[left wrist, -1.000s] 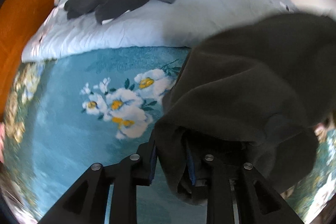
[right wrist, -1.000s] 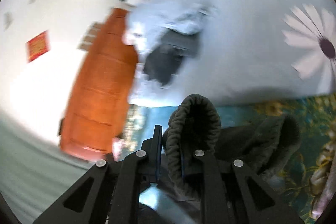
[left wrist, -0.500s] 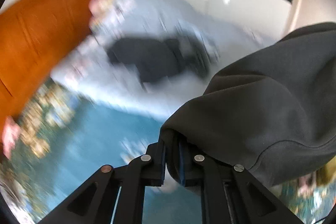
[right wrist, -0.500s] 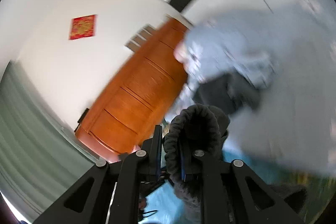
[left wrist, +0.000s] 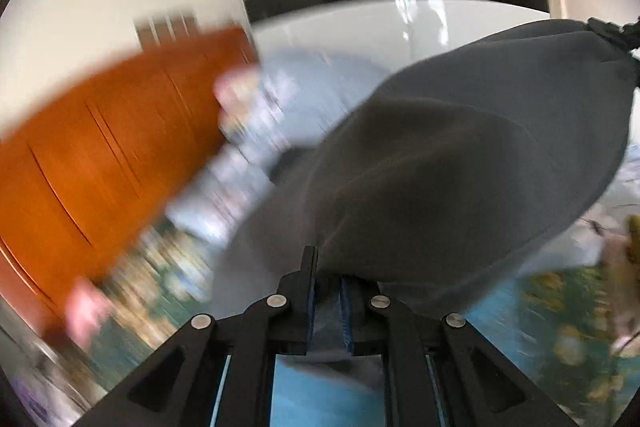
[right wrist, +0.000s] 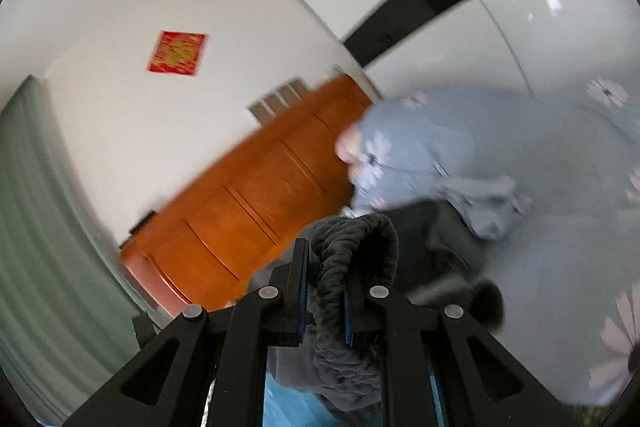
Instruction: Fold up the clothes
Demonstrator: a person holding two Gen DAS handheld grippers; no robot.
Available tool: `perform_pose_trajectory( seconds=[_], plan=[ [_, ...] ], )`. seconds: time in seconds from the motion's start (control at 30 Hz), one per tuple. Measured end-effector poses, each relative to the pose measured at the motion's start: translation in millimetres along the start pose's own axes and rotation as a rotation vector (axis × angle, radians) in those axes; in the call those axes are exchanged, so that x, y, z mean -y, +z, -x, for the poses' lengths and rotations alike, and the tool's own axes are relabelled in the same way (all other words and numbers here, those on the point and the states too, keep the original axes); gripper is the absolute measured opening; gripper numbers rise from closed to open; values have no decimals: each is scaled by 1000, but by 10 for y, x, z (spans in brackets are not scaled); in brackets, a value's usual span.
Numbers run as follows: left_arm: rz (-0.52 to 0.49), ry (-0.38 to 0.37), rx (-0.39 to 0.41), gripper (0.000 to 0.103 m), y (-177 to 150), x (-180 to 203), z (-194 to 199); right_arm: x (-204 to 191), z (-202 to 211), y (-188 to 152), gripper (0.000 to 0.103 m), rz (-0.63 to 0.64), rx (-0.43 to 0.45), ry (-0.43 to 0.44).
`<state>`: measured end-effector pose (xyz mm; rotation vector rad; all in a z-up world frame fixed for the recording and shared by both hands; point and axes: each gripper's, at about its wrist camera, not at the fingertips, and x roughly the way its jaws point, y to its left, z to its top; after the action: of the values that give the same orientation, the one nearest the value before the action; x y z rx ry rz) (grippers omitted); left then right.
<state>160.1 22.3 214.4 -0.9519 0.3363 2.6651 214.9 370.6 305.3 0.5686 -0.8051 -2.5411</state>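
A dark grey garment (left wrist: 460, 179) hangs lifted in the air and fills the right of the left wrist view. My left gripper (left wrist: 328, 299) is shut on its lower edge. In the right wrist view my right gripper (right wrist: 326, 291) is shut on the garment's ribbed elastic band (right wrist: 352, 247), which bulges up between the fingers. Another dark garment (right wrist: 432, 227) lies on the pale blue quilt (right wrist: 540, 155) behind. Both views are blurred by motion.
An orange wooden headboard (left wrist: 104, 155) stands at the left; it also shows in the right wrist view (right wrist: 248, 203). A teal floral bedsheet (left wrist: 560, 339) lies below. A folded light blue cloth (right wrist: 488, 203) sits on the quilt. White wall with a red square paper (right wrist: 176, 53).
Both grippers have swung upward with the dark grey garment, lifting it off the bed. The views now tilt toward the headboard and wall instead of down at the sheet.
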Motion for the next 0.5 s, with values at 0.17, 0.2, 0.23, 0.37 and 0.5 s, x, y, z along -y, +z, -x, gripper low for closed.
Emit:
perform_pose_trajectory(
  seconds=[0.17, 0.2, 0.23, 0.37, 0.5],
  plan=[
    [108, -192, -127, 11, -475, 532, -165, 379, 183, -275, 14, -48, -67, -143],
    [107, -240, -163, 11, -571, 692, -206, 451, 235, -336, 14, -54, -81, -174],
    [86, -267, -192, 11, -646, 858, -252, 522, 286, -397, 14, -61, -96, -204],
    [46, -339, -318, 11, -1003, 1405, -461, 814, 493, -648, 14, -88, -155, -325],
    [93, -353, -449, 12, -1301, 1588, -697, 1085, 618, -1099, 14, -143, -261, -409]
  ],
)
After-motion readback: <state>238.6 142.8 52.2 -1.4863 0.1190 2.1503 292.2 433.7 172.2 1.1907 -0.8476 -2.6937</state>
